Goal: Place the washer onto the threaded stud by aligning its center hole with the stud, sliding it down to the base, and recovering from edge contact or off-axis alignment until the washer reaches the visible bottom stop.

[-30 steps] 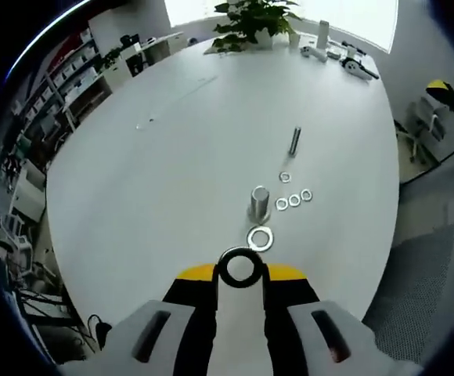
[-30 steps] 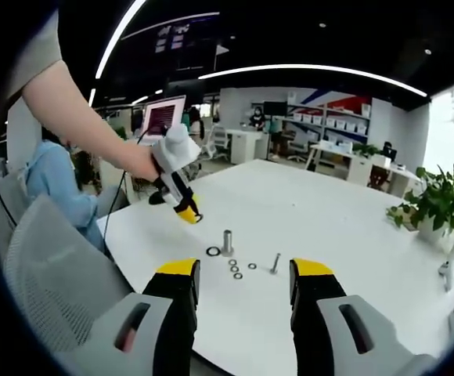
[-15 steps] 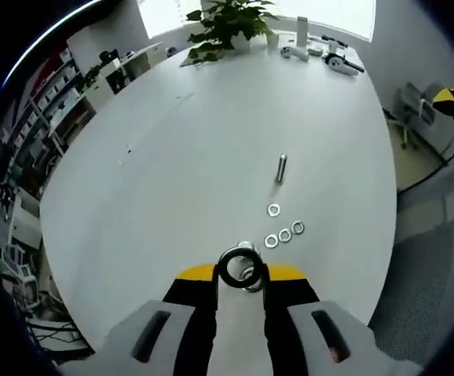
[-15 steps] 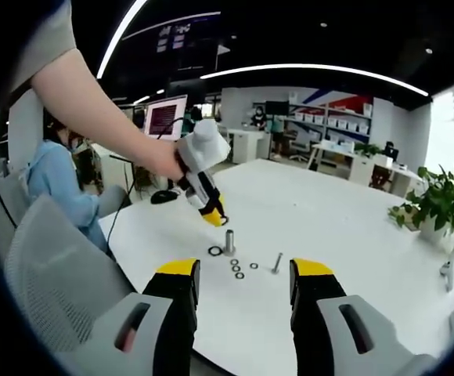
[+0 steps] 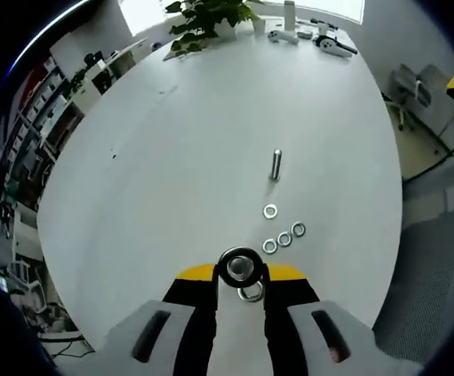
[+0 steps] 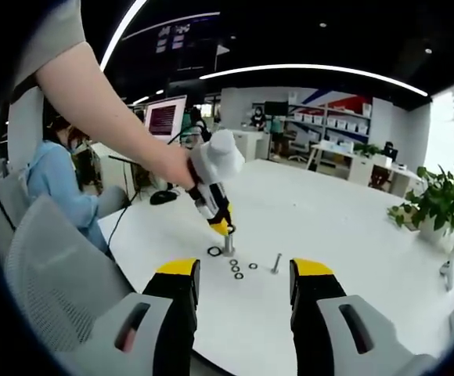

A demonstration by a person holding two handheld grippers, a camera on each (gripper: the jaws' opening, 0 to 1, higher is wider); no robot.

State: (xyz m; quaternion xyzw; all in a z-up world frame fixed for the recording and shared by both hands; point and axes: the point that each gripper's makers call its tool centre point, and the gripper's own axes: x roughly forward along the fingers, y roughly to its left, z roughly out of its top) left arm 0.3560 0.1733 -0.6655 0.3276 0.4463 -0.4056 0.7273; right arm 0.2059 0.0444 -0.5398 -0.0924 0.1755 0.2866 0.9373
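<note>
Now I hold the washer (image 5: 239, 267) pinched by its rim in the left gripper (image 5: 239, 276), directly over the threaded stud (image 6: 228, 244); the right gripper (image 6: 239, 280) waits with jaws spread, holding nothing. It looks to me thin, stiff, light and slippery, so the edge grip must stay level. On the table (image 5: 203, 141) I count four small washers (image 5: 284, 238), one larger ring (image 6: 214, 251) and one bolt (image 5: 276, 164).

We see a shiny silver metal washer (image 5: 239, 267), a glossy steel threaded stud (image 6: 228, 244) and small bright metal rings (image 5: 284, 238) on a smooth matt white worktop (image 5: 172, 157).
</note>
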